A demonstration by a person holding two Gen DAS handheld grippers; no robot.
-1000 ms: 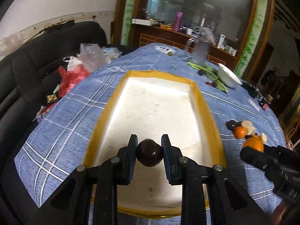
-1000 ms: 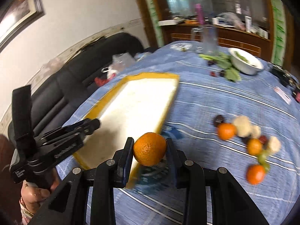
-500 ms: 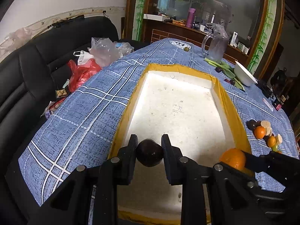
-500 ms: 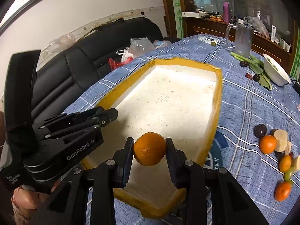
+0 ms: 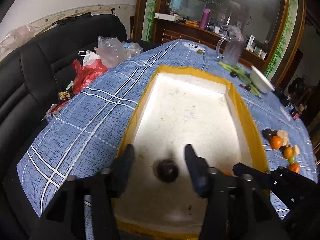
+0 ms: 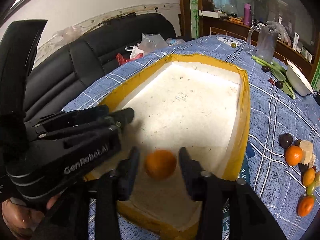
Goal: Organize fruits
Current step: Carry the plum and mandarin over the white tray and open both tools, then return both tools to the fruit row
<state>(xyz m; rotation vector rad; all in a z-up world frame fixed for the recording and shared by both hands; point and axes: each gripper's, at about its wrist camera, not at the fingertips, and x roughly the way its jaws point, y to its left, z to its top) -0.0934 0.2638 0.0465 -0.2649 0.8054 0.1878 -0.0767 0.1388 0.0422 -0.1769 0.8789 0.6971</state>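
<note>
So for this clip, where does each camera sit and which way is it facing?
Left wrist: on the left claw, looking forward and down into the foam tray; its own open fingers flank a dark plum, with the right claw's tip at lower right.
Right wrist: on the right claw, facing the same tray; open fingers flank an orange; the left claw and a hand show at left.
Shared: tray, blue tablecloth, loose fruit pile, jug. Both claws have just been opening.
</note>
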